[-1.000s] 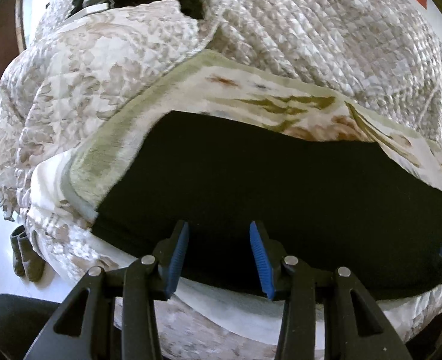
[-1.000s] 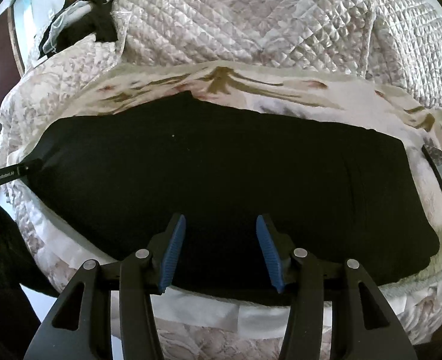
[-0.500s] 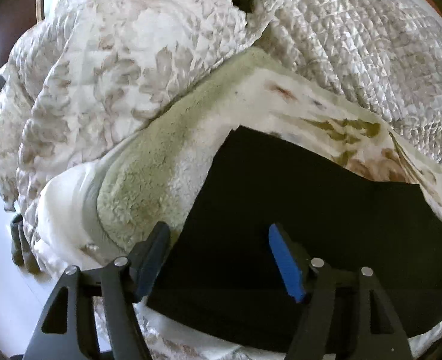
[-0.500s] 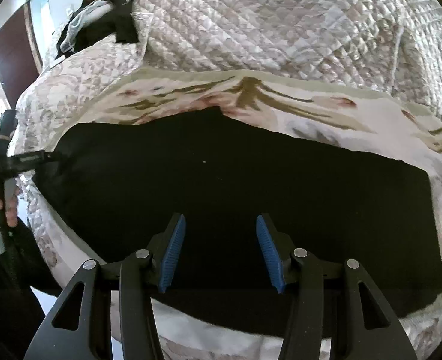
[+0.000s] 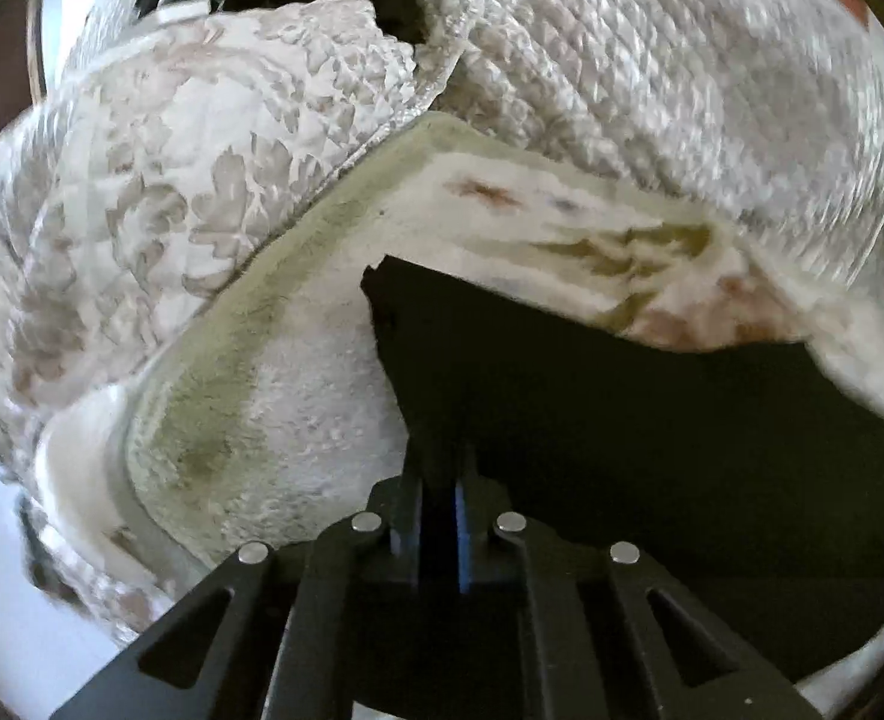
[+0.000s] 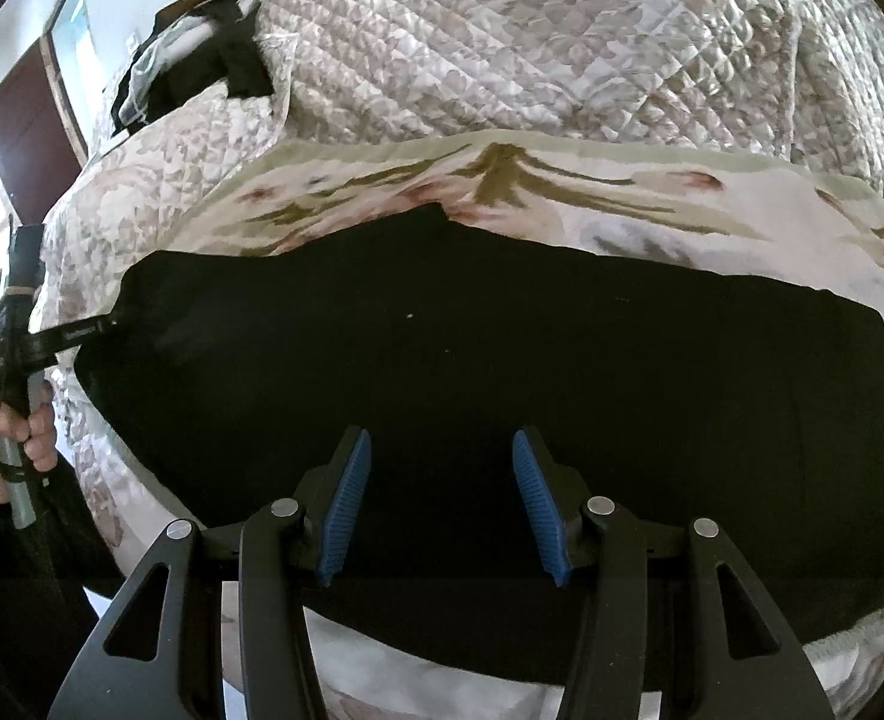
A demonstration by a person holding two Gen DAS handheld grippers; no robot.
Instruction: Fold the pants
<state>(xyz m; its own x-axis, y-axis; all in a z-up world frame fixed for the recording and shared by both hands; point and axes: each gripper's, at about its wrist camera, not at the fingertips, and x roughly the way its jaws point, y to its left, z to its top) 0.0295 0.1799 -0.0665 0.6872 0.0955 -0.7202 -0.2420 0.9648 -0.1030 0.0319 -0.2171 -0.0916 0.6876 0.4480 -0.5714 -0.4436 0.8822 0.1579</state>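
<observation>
Small white lettering on the left gripper [image 6: 90, 333] is too blurred to be read. The black pants [image 6: 472, 390] are spread flat on the blanket [image 5: 297, 384]. Their left end is clamped between that gripper's closed fingers; the right gripper [image 6: 442, 501] is held wide open, holding nothing, above them.

Black pants [image 5: 652, 420] cut off at right frame edge, quilt [image 5: 652, 90] motion-blurred, dark bundle [image 6: 201, 60] behind quilt unidentifiable
</observation>
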